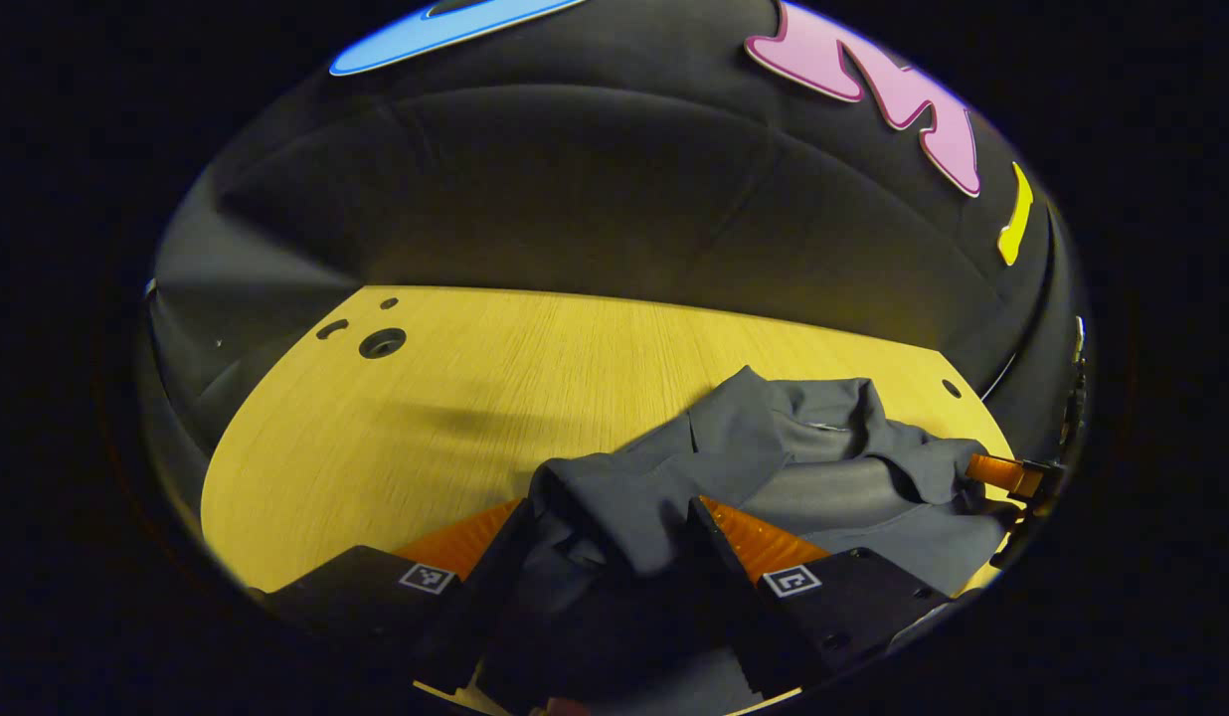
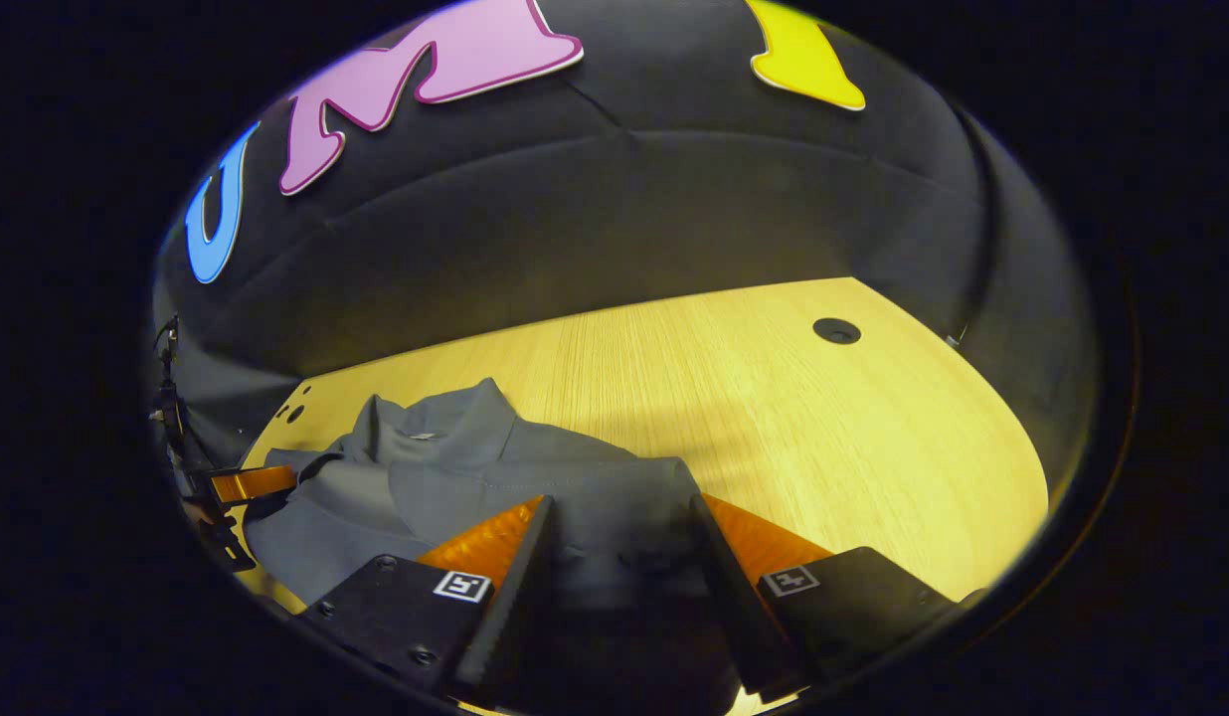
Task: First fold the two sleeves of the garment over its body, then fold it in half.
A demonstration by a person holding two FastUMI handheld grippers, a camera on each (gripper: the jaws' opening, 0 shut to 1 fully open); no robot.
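A grey garment [image 1: 833, 497] lies crumpled on the wooden table [image 1: 455, 418], its collar [image 1: 823, 413] towards the booth wall. My left gripper [image 1: 612, 507] is shut on a raised bunch of its fabric, which drapes between the fingers. In the right gripper view the garment [image 2: 416, 487] spreads to the left, collar [image 2: 421, 428] at the far side. A flat fold of its cloth sits between the fingers of my right gripper [image 2: 619, 502], which looks shut on it. The right gripper [image 1: 1012, 475] appears at the garment's far right edge, the left gripper [image 2: 247, 484] at its far left edge.
Round holes pierce the table top: one near the far left corner [image 1: 382, 343] and one at the far right [image 2: 836, 330]. Bare wood [image 2: 853, 447] stretches beyond the garment. The black booth wall curves close behind the table's far edge.
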